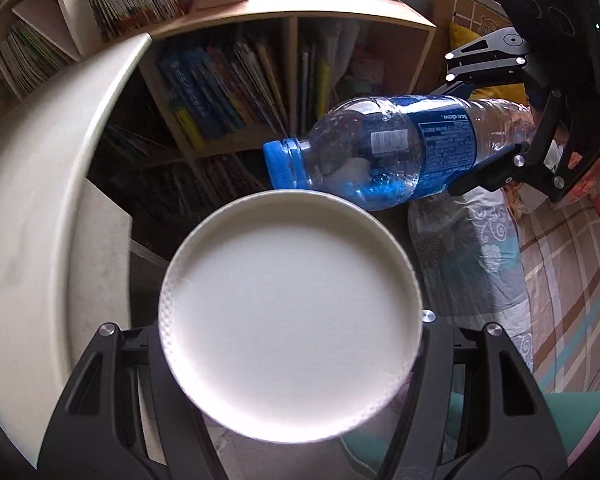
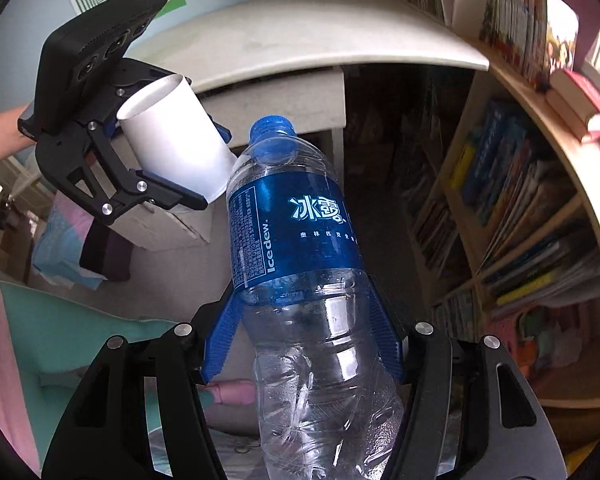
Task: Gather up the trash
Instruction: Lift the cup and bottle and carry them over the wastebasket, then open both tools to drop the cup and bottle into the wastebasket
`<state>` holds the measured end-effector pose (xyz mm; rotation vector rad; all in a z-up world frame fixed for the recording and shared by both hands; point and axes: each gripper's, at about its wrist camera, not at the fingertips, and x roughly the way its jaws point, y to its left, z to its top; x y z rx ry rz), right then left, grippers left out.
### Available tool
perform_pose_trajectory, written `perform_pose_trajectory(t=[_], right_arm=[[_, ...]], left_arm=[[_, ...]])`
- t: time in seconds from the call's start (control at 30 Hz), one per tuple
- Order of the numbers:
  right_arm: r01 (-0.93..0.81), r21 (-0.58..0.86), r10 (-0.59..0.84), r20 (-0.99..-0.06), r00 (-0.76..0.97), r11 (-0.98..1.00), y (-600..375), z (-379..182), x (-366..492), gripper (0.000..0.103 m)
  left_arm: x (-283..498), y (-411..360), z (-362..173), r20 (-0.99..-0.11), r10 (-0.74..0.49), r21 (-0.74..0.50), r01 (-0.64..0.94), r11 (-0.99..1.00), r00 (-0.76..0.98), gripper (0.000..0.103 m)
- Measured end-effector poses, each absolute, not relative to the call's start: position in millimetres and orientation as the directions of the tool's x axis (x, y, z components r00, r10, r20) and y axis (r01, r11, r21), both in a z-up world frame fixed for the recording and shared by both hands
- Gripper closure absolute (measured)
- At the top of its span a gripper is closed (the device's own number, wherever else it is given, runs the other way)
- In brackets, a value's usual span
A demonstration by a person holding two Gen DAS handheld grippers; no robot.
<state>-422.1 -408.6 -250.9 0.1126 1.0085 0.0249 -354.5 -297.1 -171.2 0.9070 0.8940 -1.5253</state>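
Note:
My left gripper (image 1: 292,344) is shut on a white paper cup (image 1: 290,316), whose flat base faces the left wrist camera; it also shows in the right wrist view (image 2: 176,136), held by the left gripper (image 2: 204,168) in the air. My right gripper (image 2: 302,332) is shut on a clear plastic bottle (image 2: 300,280) with a blue cap and blue Icedew label, its blue pads (image 2: 220,340) pressing the lower body. In the left wrist view the bottle (image 1: 380,152) lies sideways just behind the cup, held by the right gripper (image 1: 496,148).
A white round table (image 1: 44,200) curves on the left. A wooden bookshelf (image 1: 240,92) full of books stands behind; it also shows at the right of the right wrist view (image 2: 520,208). A bed with patterned bedding (image 1: 540,280) lies to the right.

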Motion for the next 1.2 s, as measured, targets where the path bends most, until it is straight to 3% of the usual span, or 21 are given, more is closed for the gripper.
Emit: perform_pose_trajectory(t=[0.17,0.53,0.63,0.7,0.8,0.9,1.2], right_arm=[[0.076,0.177,0.114,-0.852,0.512,0.981,-412.2,-331.7,-429.8,0.042],[0.212,0.307,0.181,-0.867,0.463,0.928,-429.7,-549.5,-347.4,0.042],[0.217,0.316,0.192,-0.871,0.451,0.924,-426.1,-597.0,-323.7,0.04],[0.229,0.319,0.198,-0.881,0.43,0.92,-426.3,-623.8,-310.0,0.038],[0.262,0.29,0.174,-0.904,0.39,0.921,-428.9,-652.8,-295.9,0.036],[0.302,0.331,0.184,-0.886,0.426,0.894,-435.3,-655.7,-297.5,0.024],[0.315,0.31,0.134,-0.87,0.475,0.897,-440.3,-613.0,-319.4,0.023]], left_arm=[[-363.2,-304.7,-256.5,-0.937,-0.331,-0.081,0.991,-0.102,-0.11,0.042],[-313.4,-325.7,-461.2,-0.974,-0.206,-0.086,0.994,-0.069,-0.098,0.041],[-302.0,-334.0,-512.1,-0.979,-0.19,-0.062,0.995,-0.076,-0.076,0.039],[-295.7,-338.1,-544.2,-0.988,-0.147,-0.042,0.996,-0.081,-0.054,0.031],[-288.2,-339.8,-570.1,-0.993,-0.113,-0.026,0.996,-0.09,-0.036,0.029],[-277.9,-331.9,-577.0,-0.994,-0.098,-0.045,0.997,-0.062,-0.051,0.018],[-271.4,-314.9,-539.1,-0.985,-0.149,-0.083,0.996,-0.041,-0.088,0.016]])
